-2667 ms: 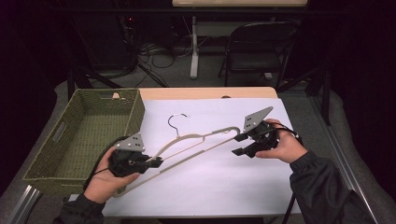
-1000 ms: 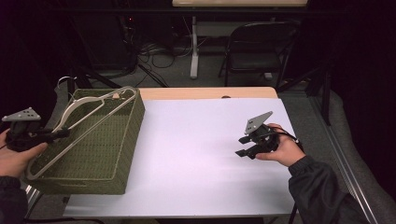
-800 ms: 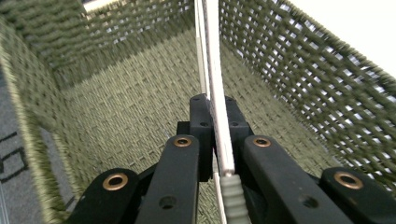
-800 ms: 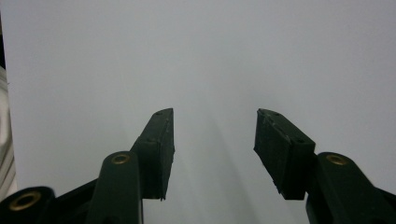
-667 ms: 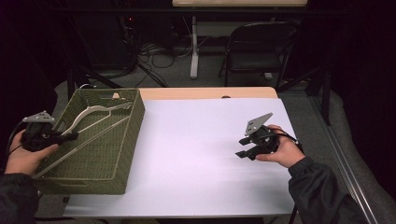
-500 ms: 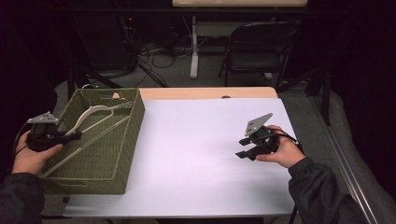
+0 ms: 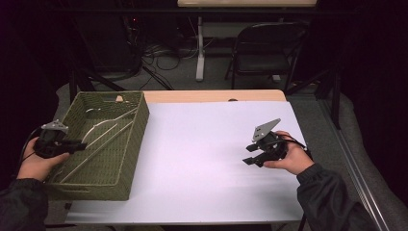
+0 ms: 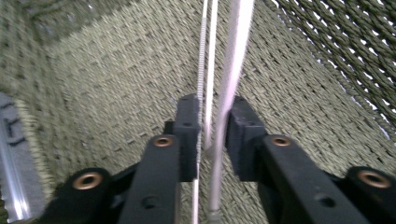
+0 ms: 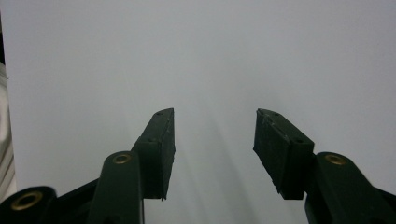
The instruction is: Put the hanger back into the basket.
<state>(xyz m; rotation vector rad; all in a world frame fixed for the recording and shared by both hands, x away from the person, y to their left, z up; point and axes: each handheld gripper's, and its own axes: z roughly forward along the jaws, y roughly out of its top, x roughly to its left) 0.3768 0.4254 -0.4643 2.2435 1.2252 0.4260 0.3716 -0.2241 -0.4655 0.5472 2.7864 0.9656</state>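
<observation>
At the far left, the left gripper (image 7: 72, 143) reaches over the near-left wall of the green woven basket (image 7: 134, 144), its tips just inside the rim. The hanger (image 7: 103, 137) lies slanted inside the basket, one end toward the far corner, the other running back between the gripper's jaws. In the left gripper view the hanger's pale bar and thin wire (image 8: 219, 93) pass through the gap with slivers of space on either side — the jaws have just been opening, so the hanger is let go and rests on the weave, not in a grip. It lies on the diagonal probably because the basket is too short to take it straight.

The white table (image 7: 202, 159) spreads across the middle.

At the right, the right gripper (image 7: 250, 155) sits low over the table, well apart from the basket, its jaws spread wide with nothing between them — idle, likely parked out of the way while the left hand finishes the drop.
</observation>
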